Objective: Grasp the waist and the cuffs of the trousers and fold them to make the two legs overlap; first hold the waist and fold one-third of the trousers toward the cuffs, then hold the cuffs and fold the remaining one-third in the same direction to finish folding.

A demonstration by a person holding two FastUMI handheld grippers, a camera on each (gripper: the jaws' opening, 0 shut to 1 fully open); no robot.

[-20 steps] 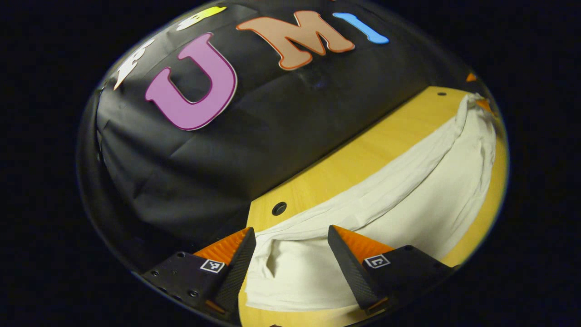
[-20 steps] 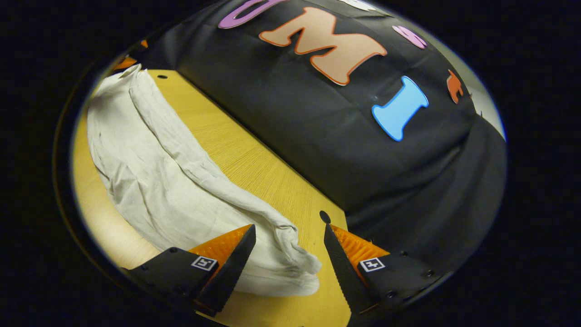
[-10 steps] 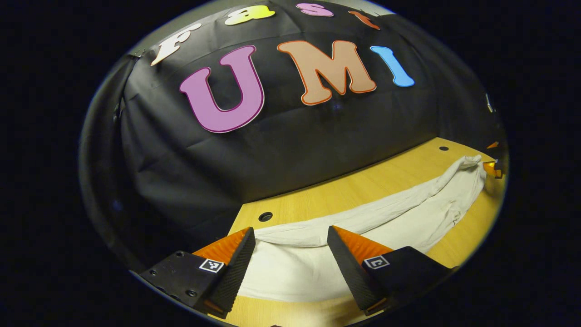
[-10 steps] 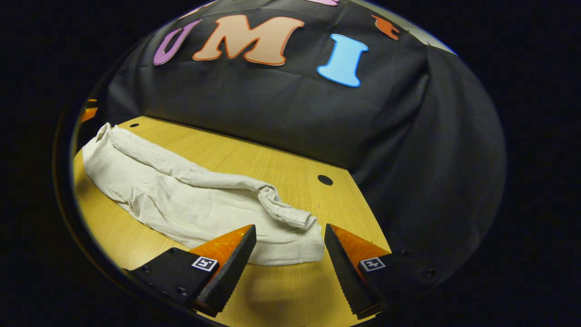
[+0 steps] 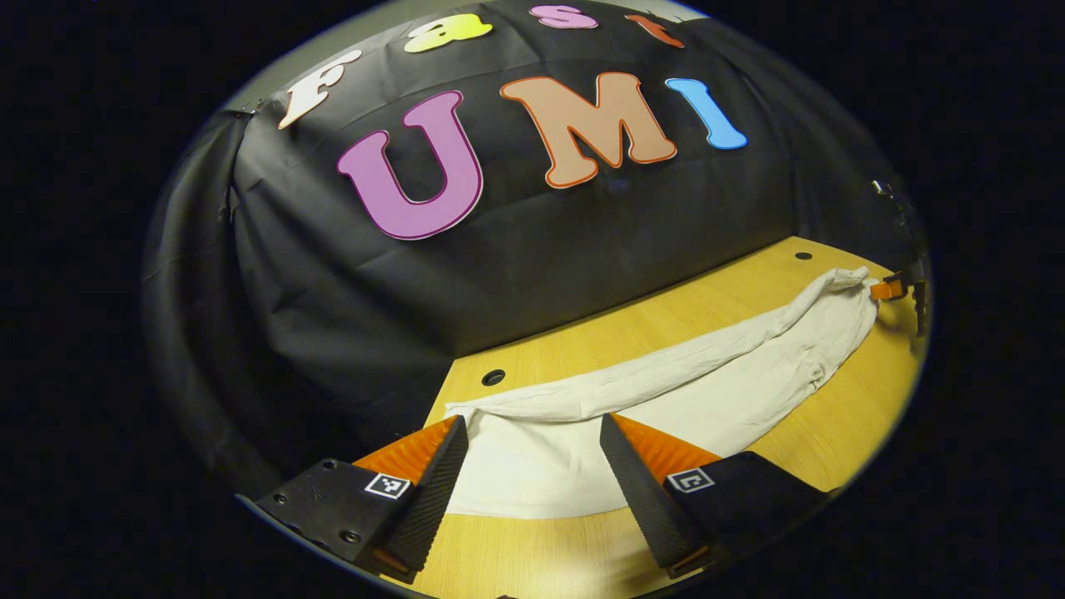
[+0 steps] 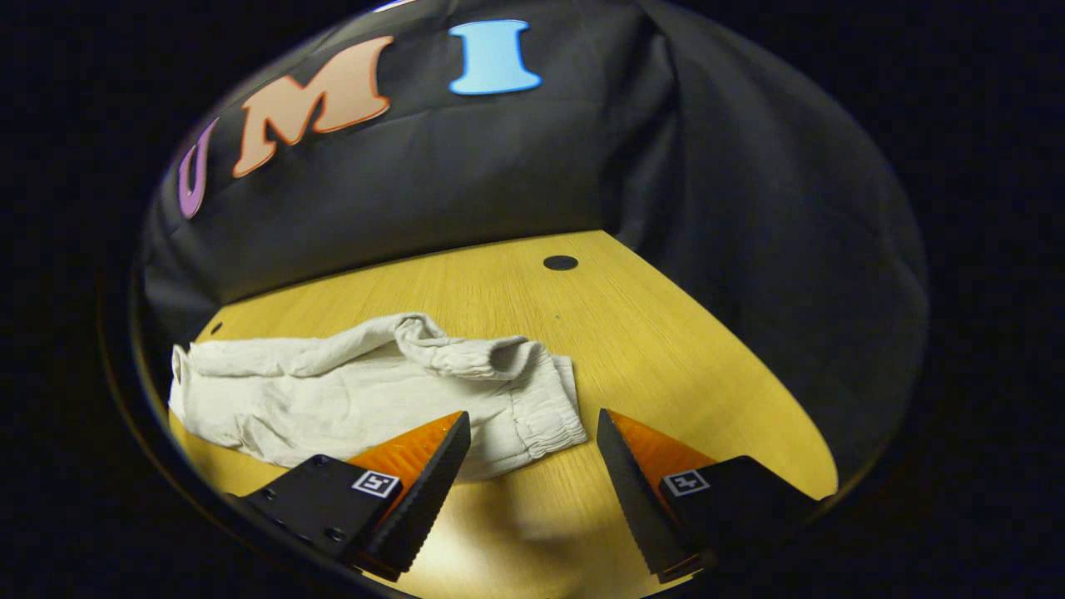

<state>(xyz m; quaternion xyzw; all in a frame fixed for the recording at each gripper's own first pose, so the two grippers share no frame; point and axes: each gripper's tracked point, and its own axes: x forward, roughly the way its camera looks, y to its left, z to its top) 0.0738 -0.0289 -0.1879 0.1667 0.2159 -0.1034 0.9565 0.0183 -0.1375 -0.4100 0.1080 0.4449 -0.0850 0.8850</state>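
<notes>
Both grippers had backed off the trousers [image 6: 333,395] — left gripper [image 5: 532,482] and right gripper [image 6: 532,482] fingers spread, empty — legs overlapped on the counter [image 6: 666,333], waist fold apparently next.

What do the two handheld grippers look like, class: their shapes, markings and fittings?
Each gripper, left and right, ends in two wedge-shaped jaws tapering to points, with finely ridged inner faces. Each wedge sits on a flat black plate bearing a small square black-and-white marker tag and several screw heads.
</notes>
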